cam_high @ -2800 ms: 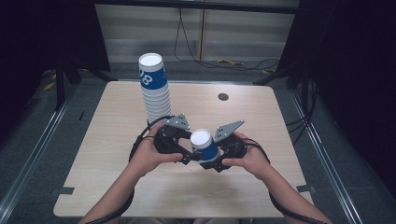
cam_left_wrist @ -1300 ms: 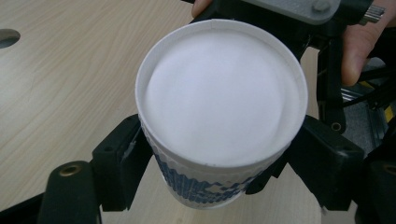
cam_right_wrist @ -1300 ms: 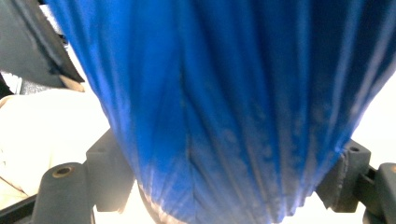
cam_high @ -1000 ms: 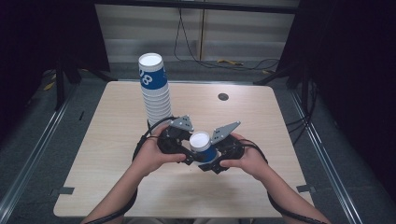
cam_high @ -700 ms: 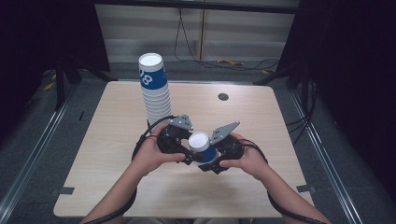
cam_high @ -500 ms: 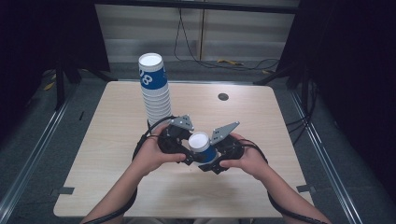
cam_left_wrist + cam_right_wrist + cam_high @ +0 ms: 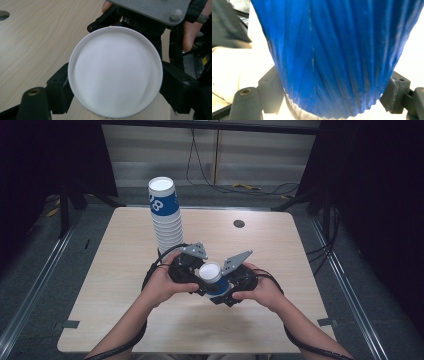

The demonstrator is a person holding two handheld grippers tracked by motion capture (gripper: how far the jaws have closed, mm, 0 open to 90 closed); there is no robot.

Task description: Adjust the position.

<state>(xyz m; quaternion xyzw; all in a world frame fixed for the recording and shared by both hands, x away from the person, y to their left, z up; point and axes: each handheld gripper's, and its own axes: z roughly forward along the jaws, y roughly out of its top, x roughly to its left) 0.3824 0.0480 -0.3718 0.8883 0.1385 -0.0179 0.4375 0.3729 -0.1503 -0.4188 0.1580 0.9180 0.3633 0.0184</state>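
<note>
The wooden counter (image 7: 125,270) carries a tall stack of blue-and-white paper cups (image 7: 165,215) toward its far side, within easy reach for drawing the next one; a small dark round inset (image 7: 239,223) sits well apart to its right; near the person's edge both hands meet around one blue paper cup (image 7: 214,277), held mouth up above the counter; the right tongs (image 7: 332,100) clamp its creased blue wall, likely to steady it; the left tongs (image 7: 113,82) have just been closing on it near the white rim, both jaws against its sides, apparently to share or take over the hold.
</note>
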